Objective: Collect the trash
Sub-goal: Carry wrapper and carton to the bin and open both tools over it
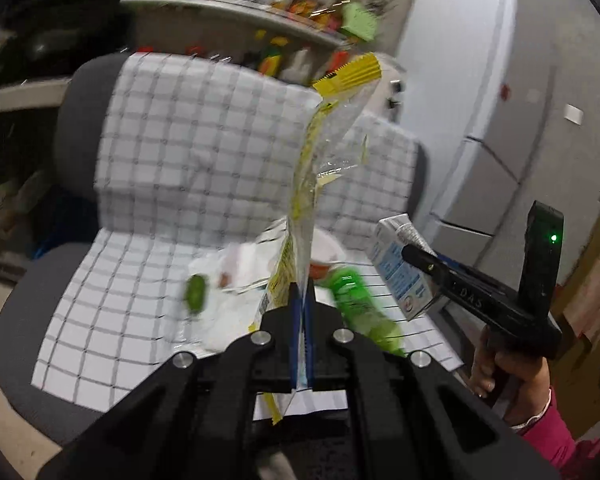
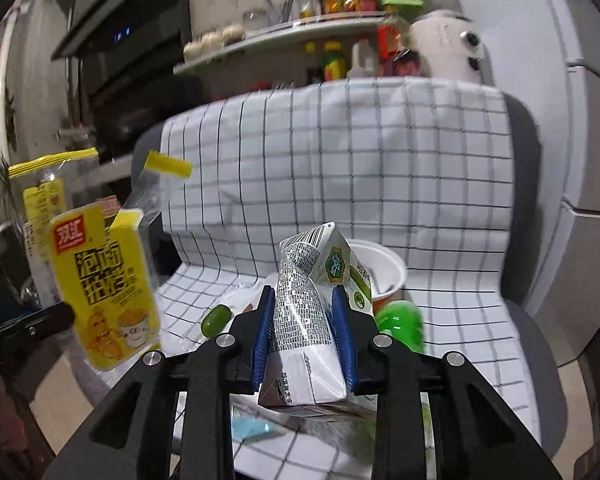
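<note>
Presently, my left gripper is clamped on one yellow snack wrapper, whose long axis rises straight up from the blue pads, edge-on to that camera. My right gripper is clamped on one milk carton, pinched across its narrow sides with its length running forward and upward from the pads. Both items are held clear above the chair, which carries a checked cloth. Remaining on the seat, below and ahead of both tools, I count one green bottle, one paper cup, one small green item and some blurred white plastic litter I cannot separate. I judge the bottle and cup nearer the right gripper, the small green item nearer the left. No bin is visible.
</note>
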